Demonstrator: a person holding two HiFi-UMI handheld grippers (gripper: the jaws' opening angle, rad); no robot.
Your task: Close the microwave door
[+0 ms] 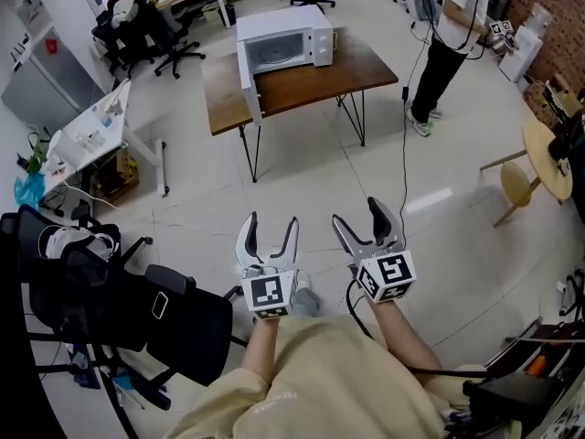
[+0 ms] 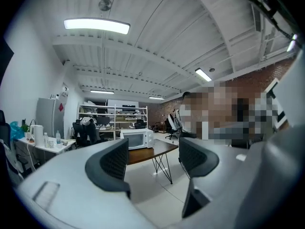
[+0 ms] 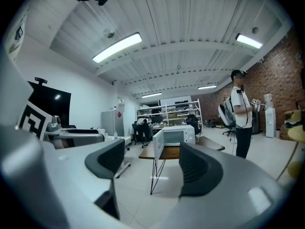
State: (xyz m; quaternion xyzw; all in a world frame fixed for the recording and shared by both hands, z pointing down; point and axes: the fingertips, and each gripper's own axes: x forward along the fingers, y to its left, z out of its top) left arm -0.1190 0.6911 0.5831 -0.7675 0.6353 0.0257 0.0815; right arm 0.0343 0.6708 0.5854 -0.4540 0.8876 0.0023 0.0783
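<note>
Head view first: the white box-shaped microwave (image 1: pixel 283 39) sits up at 12 o'clock on the brown wooden table with thin black legs (image 1: pixel 315 82), well apart from both of your tools. Its white door (image 1: pixel 249 85) stands open, hinged on the left side and swung out toward you past the table's near edge. Your left gripper (image 1: pixel 272 231) is low in the frame at about 6 o'clock, jaws spread, with only pale floor tile between them. Your right gripper (image 1: pixel 358 216) sits just beside it toward 5 o'clock, also released and gripping nothing. Over to the left gripper view: the two dark pads stand apart, and through the gap you can see the microwave (image 2: pixel 137 139) far off on its table (image 2: pixel 150 152); nothing is between the pads. Right gripper view tells the same story: jaws parted and empty, the microwave (image 3: pixel 174 137) framed above them at 12 o'clock, its open door (image 3: pixel 158 144) sticking out on the left. Back in the head view, a person in a white top and dark trousers (image 1: pixel 448 35) stands at 2 o'clock, off the table's right end. A black office chair (image 1: pixel 155 318) sits close by you at 8 o'clock, and a round light-wood table (image 1: pixel 547 158) shows at 3 o'clock.
</note>
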